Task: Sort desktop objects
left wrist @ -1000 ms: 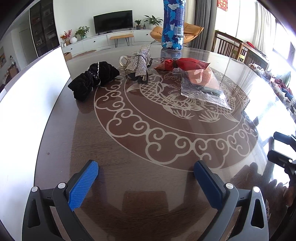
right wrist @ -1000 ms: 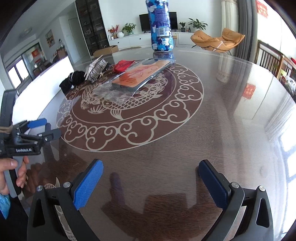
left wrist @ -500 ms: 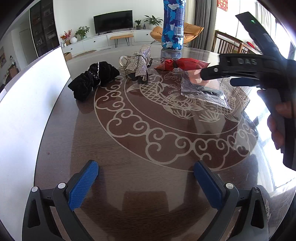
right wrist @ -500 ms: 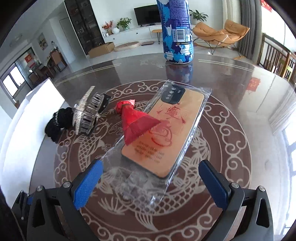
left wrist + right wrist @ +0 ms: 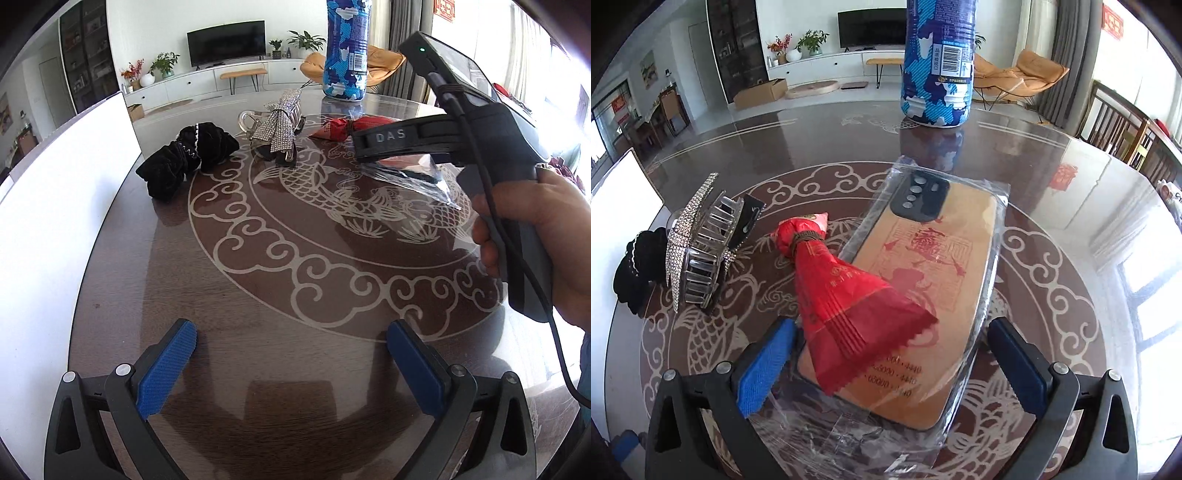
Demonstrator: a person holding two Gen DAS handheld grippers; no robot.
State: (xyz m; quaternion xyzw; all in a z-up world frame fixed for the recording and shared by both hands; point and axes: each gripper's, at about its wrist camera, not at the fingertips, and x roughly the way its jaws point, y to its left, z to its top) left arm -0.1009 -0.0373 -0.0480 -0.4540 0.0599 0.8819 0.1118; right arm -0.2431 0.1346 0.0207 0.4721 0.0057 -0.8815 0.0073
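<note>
Right gripper [image 5: 890,363] moved closer over bagged phone case [image 5: 923,295], spread wide, left gripper [image 5: 291,365] spread, idle

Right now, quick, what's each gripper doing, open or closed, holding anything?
Left gripper: open, holding nothing, over bare table.
Right gripper: open, holding nothing, fingers either side of the bagged phone case and red wrapper.

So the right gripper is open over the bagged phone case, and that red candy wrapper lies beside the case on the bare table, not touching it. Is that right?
Not quite. The right gripper is open over the bagged phone case, but the red candy wrapper is not clear of it: the right wrist view shows its fanned end lying across the case's bag.
</note>
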